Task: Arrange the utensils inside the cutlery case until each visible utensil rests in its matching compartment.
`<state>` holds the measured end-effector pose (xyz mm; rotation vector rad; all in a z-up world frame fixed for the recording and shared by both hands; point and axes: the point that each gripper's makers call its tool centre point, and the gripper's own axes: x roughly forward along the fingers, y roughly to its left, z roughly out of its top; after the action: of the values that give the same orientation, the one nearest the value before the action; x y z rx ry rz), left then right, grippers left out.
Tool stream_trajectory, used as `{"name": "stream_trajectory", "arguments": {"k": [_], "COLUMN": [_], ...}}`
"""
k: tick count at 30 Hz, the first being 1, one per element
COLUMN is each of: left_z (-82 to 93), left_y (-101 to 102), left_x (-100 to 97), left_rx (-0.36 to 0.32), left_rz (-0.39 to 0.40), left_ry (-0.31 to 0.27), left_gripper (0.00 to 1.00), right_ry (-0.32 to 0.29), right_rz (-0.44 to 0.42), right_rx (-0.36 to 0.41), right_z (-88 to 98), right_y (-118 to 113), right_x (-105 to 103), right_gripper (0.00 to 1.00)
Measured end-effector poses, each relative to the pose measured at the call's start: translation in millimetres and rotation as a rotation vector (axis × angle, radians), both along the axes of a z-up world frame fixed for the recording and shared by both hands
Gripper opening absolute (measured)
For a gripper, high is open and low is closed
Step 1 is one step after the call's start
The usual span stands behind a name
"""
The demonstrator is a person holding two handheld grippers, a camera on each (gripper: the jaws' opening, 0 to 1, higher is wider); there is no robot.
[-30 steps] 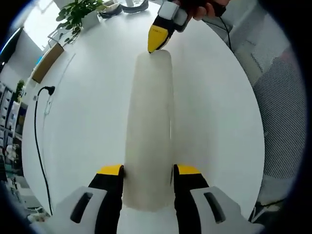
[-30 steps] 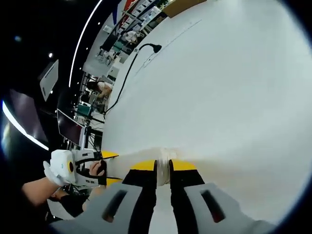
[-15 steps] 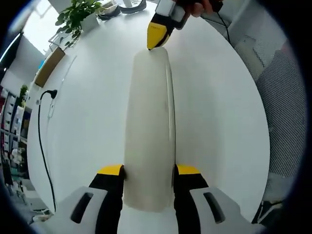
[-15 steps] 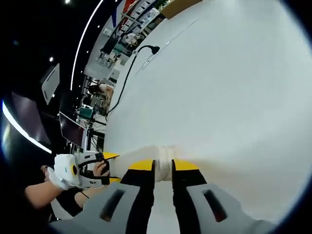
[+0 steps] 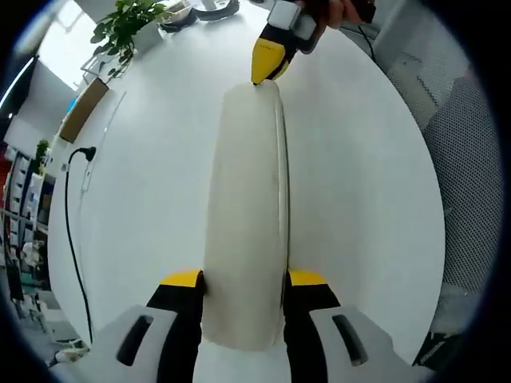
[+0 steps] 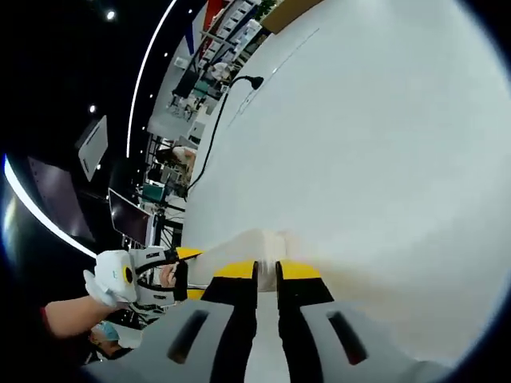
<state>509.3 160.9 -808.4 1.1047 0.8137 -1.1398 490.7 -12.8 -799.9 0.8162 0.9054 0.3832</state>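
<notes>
in the left gripper view, a black cable (image 5: 68, 209) trails at far left across the white surface (image 5: 144, 175); the left gripper (image 5: 243, 279) is clamped on the cutlery case (image 5: 246, 207) at center, the right gripper (image 5: 267, 64) pinching its far end at upper center.

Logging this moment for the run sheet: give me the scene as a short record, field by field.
surface: round white table
object: closed whitish cutlery case, lying lengthwise on the table
utensils: cannot tell, case is shut
left gripper: jaws clamp the case's near end from both sides
right gripper: pinches the far end
background: potted plant, black cable
</notes>
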Motion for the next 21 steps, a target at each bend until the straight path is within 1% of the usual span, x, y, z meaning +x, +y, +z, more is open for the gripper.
{"name": "stream_trajectory", "arguments": {"k": [1,3,6,7,8,9,10,11,12,13,14,15,16,17,18,19,20,21], "left_z": [0.0,0.1,0.5,0.9,1.4,4.5,7.2,9.7,12.2,15.1,16.0,16.4,16.9,18.0,21.0,24.9,26.1,28.4], "left_y": [0.8,0.6,0.6,0.5,-0.9,-0.2,1.5,6.6,9.4,13.9,17.4,23.4,34.3,41.2,44.5,47.0,48.4,53.0], "left_x": [-1.1,-1.5,-0.1,-0.3,-2.6,-3.5,-1.4,-1.3,-1.3,-2.3,-2.8,-2.0,1.5,3.3,4.7,8.5,9.9,11.4], "left_rx": [-0.003,-0.019,-0.050,-0.069,-0.106,-0.152,-0.182,-0.215,-0.248,-0.300,-0.323,-0.328,-0.324,-0.328,-0.375,-0.438,-0.455,-0.496], "left_rz": [-0.017,-0.014,-0.001,0.005,0.028,0.089,0.144,0.220,0.276,0.370,0.419,0.451,0.503,0.546,0.601,0.667,0.689,0.764], "left_ry": [-0.003,0.001,0.008,0.013,0.034,0.067,0.083,0.124,0.155,0.205,0.234,0.239,0.225,0.223,0.233,0.238,0.239,0.258], "left_gripper": [0.40,0.40,0.41,0.42,0.44,0.43,0.42,0.44,0.44,0.46,0.50,0.52,0.52,0.52,0.53,0.53,0.53,0.52], "right_ry": [0.001,0.031,0.027,0.032,0.046,0.049,0.053,0.061,0.063,0.067,0.070,0.073,0.077,0.082,0.083,0.078,0.074,0.072], "right_rz": [0.012,0.006,0.057,0.056,0.051,0.050,0.046,0.037,0.032,0.025,0.018,0.009,-0.005,-0.016,-0.020,-0.018,-0.017,-0.012], "right_rx": [-0.013,-0.010,-0.062,-0.062,-0.057,-0.053,-0.050,-0.052,-0.056,-0.057,-0.051,-0.036,-0.019,-0.006,-0.008,-0.009,-0.007,-0.006], "right_z": [0.7,1.3,1.2,3.1,2.3,1.8,1.1,0.1,-1.8,-3.1,-4.5,-4.0,-3.7,-3.3,-4.0,-4.6,-4.3,-3.1], "right_y": [1.0,2.4,3.6,4.2,4.3,4.0,4.0,3.2,2.4,1.5,1.6,2.1,3.2,2.7,3.5,2.1,3.5,5.5], "right_x": [0.8,1.2,2.2,1.9,1.6,2.0,1.8,1.5,1.1,0.7,-0.5,-1.7,-1.5,-2.0,-2.3,-1.4,-0.8,-0.9], "right_gripper": [0.06,0.08,0.08,0.08,0.08,0.08,0.09,0.11,0.14,0.16,0.19,0.20,0.19,0.19,0.20,0.20,0.21,0.22]}}
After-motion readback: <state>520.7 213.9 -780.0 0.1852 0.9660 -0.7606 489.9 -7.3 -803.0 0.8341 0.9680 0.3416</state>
